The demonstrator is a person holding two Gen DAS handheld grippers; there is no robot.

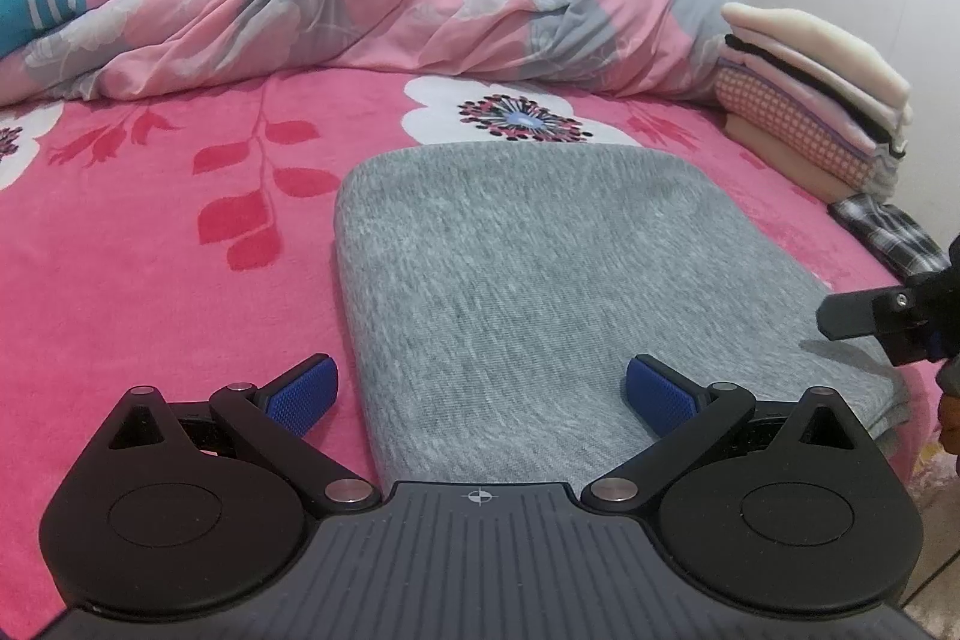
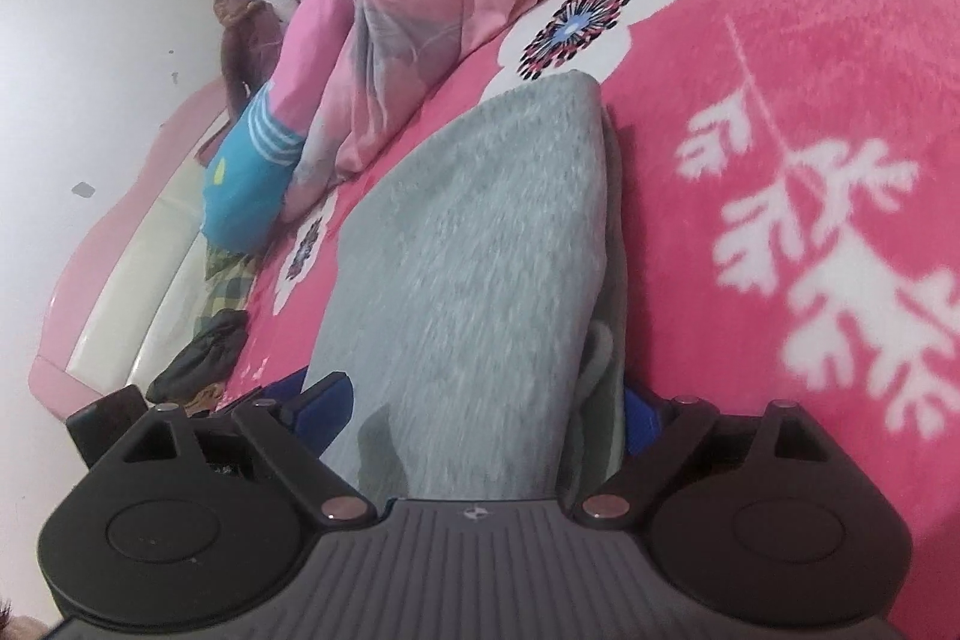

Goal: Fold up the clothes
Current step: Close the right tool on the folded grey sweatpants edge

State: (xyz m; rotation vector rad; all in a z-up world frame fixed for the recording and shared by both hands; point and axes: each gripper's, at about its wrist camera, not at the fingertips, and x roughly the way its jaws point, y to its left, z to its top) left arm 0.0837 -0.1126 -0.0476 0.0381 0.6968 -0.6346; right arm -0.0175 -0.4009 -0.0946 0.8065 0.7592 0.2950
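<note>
Grey garment (image 1: pixel 570 292) lies between both wide-open claws, left (image 1: pixel 483 394) and right (image 2: pixel 480 406), ungripped.

Both views are evenly and fairly brightly lit by soft indoor light, and no lamp or window shows. Shadows are weak: a thin dark band lies under the near edge of the grey garment (image 1: pixel 540 292) in the left wrist view, and a narrow one runs along its folded side in the right wrist view. The pink bed cover (image 1: pixel 150 250) looks strongly saturated. Small glints sit on the metal pins of the left tool (image 1: pixel 480 391). Fisheye bending curves the bed edge and darkens the upper frame corners. The right wrist view is softer, with the knit smeared near the right tool (image 2: pixel 486 400) and the far wall hazy.
</note>
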